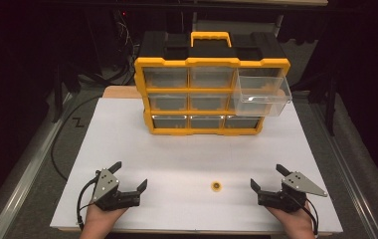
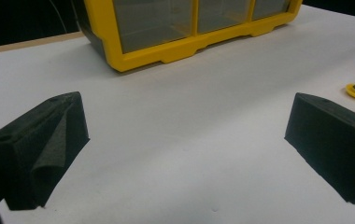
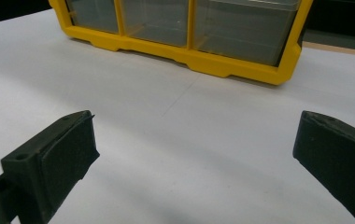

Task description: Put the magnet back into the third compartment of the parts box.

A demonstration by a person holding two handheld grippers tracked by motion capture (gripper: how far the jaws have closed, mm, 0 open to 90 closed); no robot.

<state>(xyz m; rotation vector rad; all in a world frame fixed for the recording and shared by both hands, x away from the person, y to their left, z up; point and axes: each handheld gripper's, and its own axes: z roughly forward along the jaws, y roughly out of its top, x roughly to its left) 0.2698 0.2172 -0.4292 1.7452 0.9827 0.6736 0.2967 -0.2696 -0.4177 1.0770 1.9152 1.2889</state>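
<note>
Small yellow ring (image 1: 216, 186) lies flat on the white desk (image 1: 187, 144), between the 2 claws, nearer the right one. Judged light, rigid, low-profile (likely to skid); pinch across its outer rim. Left claw (image 1: 130, 176) and right claw (image 1: 265, 177): both released, jaws spread wide, touching nothing. Clear drawer (image 1: 261, 95) stands pulled out of the organizer (image 1: 211, 94).

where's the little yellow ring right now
In the high view the yellow ring lies on the white table between both claws, nearer the right claw, well before the organizer.
</note>
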